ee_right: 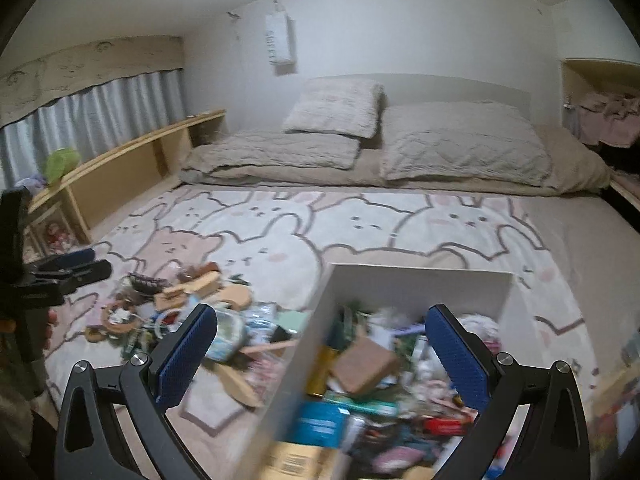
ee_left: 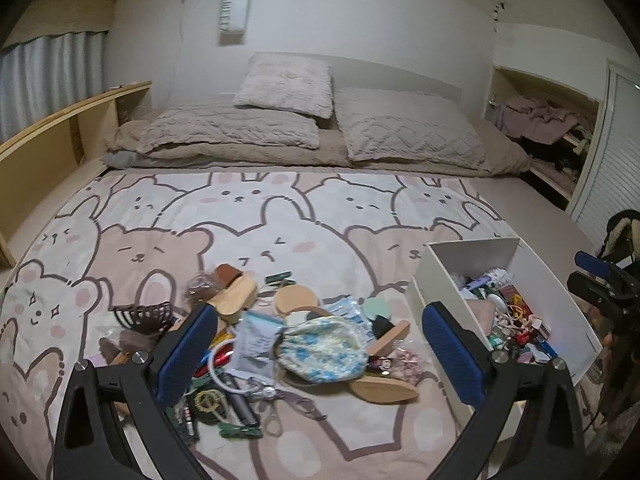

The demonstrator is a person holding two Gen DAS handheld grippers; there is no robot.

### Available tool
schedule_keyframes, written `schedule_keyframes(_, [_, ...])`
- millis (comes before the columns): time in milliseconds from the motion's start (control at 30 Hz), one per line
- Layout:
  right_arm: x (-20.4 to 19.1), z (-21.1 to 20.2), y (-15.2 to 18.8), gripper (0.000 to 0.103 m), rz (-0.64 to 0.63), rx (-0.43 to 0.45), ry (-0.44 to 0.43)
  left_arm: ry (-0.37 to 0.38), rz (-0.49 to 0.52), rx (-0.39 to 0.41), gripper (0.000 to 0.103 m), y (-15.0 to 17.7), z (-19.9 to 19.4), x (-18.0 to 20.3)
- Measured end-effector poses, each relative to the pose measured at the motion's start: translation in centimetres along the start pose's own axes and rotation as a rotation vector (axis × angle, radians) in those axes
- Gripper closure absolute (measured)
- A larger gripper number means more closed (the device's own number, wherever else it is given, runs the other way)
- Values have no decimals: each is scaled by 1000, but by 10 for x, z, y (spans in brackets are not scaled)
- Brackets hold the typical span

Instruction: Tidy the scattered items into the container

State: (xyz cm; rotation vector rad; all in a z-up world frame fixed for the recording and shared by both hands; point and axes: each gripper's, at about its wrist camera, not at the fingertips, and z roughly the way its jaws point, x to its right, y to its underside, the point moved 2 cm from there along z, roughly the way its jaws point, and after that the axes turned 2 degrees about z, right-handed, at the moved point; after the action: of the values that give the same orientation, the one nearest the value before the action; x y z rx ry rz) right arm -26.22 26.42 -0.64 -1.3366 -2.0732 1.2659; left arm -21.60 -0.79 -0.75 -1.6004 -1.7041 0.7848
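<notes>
Your left gripper (ee_left: 320, 344) is spread wide and holds nothing, poised over the scattered pile (ee_left: 256, 344) on the animal-print blanket (ee_left: 280, 220). The floral pouch (ee_left: 324, 348) lies mid-pile, between the pads. To its right a wooden brush (ee_left: 384, 390) rests on the blanket. Further right stands the white container (ee_right: 416, 284), already crowded with items. Your right gripper (ee_right: 324, 352) hangs over it, jaws wide, empty.

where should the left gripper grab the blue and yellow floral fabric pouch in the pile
Take the blue and yellow floral fabric pouch across its puffy middle, coming from above. It lies flat on top of the pile, soft enough to pinch, and sits between the open left gripper fingers. Its gathered left end is half under a paper packet.
</notes>
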Motion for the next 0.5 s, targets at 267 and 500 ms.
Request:
schedule_keyframes(267, [-65,21,4,0,-44,-25,-81,-18,-104,12,0,15,-9,-50])
schedule_keyframes(500, [-113,51,19,0,-67,-76,-137,-77,-146,18,0,23,-12,-78])
